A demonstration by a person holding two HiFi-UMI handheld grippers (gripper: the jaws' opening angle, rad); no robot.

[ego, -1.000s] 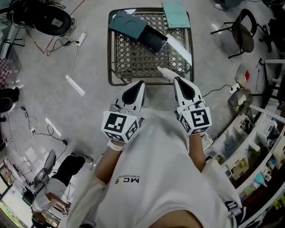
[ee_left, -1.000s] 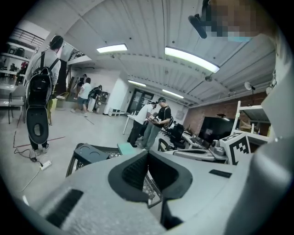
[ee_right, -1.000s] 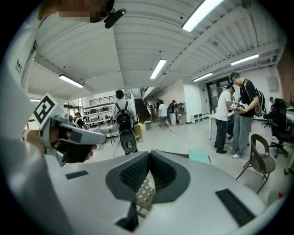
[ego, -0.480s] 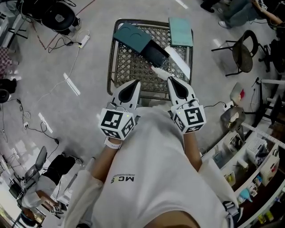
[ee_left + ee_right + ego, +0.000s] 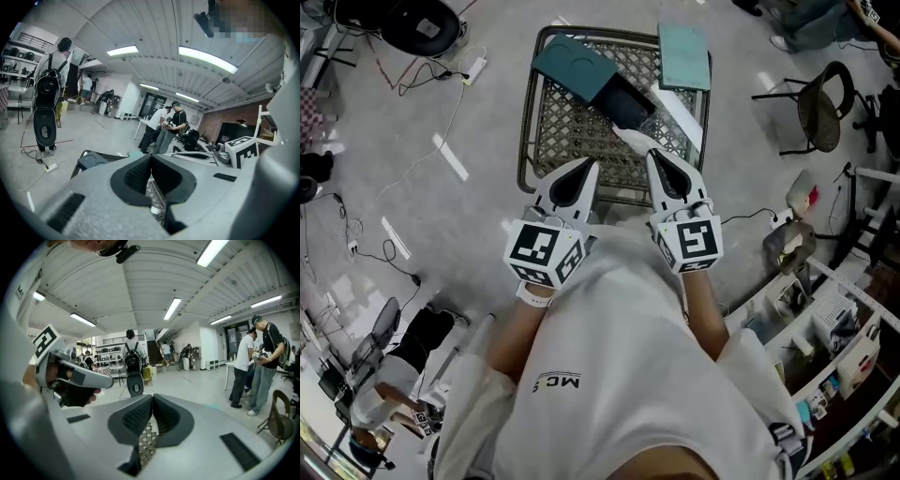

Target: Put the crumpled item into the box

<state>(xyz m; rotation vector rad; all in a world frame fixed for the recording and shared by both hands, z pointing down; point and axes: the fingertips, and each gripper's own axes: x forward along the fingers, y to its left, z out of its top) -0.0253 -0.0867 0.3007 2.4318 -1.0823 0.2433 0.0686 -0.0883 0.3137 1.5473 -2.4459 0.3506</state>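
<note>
A wire-mesh table (image 5: pixel 546 141) stands on the floor ahead of me. On it lie a teal box (image 5: pixel 575 67) with a dark box (image 5: pixel 625 101) against it, a teal flat lid (image 5: pixel 684 54) and a long white strip (image 5: pixel 681 116). A small white crumpled item (image 5: pixel 629 139) rests on the mesh just beyond my right gripper (image 5: pixel 660 165). My left gripper (image 5: pixel 579 174) is beside it over the table's near edge. Both are shut and hold nothing. The left gripper (image 5: pixel 151 158) and right gripper (image 5: pixel 153 399) each show jaws pressed together in their own views.
Cables and a power strip (image 5: pixel 472 67) trail over the floor at the left. A chair (image 5: pixel 818 108) and cluttered shelves (image 5: pixel 825 319) stand at the right. People (image 5: pixel 164 126) stand around a desk further off, and a person with a backpack (image 5: pixel 133 363) is nearby.
Both grippers have moved forward together, from just short of the mesh table to over its near edge. They stayed shut and side by side.
</note>
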